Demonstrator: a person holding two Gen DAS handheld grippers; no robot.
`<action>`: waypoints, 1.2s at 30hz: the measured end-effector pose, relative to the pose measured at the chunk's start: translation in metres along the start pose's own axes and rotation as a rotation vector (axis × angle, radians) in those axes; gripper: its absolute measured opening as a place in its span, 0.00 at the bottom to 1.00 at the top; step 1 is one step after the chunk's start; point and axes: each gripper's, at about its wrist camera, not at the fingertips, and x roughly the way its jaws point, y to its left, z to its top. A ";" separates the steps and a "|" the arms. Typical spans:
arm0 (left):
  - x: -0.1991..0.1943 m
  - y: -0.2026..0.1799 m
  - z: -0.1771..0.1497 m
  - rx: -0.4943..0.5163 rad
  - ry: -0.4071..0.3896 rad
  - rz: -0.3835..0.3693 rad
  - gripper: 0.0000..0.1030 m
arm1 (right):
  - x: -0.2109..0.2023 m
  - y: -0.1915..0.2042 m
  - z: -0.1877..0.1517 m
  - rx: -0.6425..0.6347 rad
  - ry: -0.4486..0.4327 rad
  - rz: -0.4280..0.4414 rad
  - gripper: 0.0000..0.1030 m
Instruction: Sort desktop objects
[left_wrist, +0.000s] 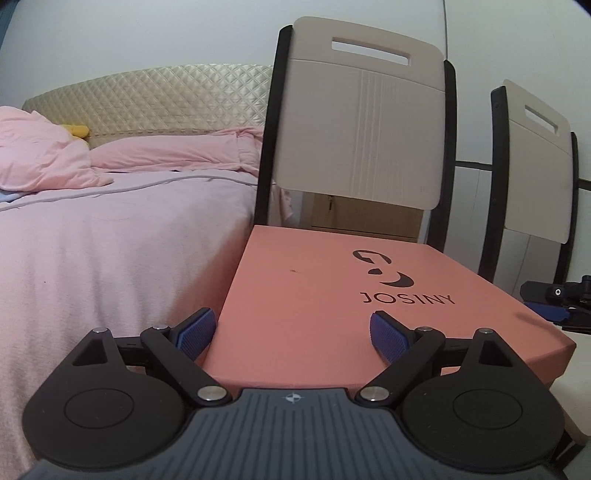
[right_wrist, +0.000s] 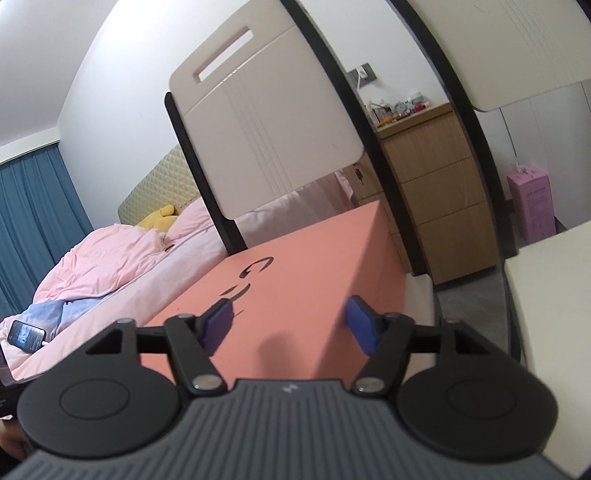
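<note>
Both grippers open over the salmon box on the chair seat, nothing held.

The salmon box (left_wrist: 314, 295) with the JOSINY print lies flat on the seat of the near chair (left_wrist: 362, 122), just beside the bed (left_wrist: 110, 240); the risk, as I judge it, is that a push from one side slides the box off the seat edge toward the bed, because the lid is wide and smooth and the fingers cannot span it; the left gripper (left_wrist: 291, 328) hovers low over the near edge, level, fingers well apart and empty; the right gripper (right_wrist: 290, 325) comes from the right side, tilted, also spread apart and empty over the lid.
</note>
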 end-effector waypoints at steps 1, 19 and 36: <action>0.000 -0.001 0.000 0.001 0.000 -0.007 0.89 | -0.002 -0.002 0.000 0.000 0.005 0.000 0.63; 0.004 0.001 0.006 0.003 0.028 -0.009 0.93 | -0.006 0.010 -0.006 -0.033 0.059 -0.113 0.51; -0.099 -0.018 0.009 0.028 -0.105 0.019 0.97 | -0.080 0.083 0.000 -0.274 -0.092 -0.148 0.47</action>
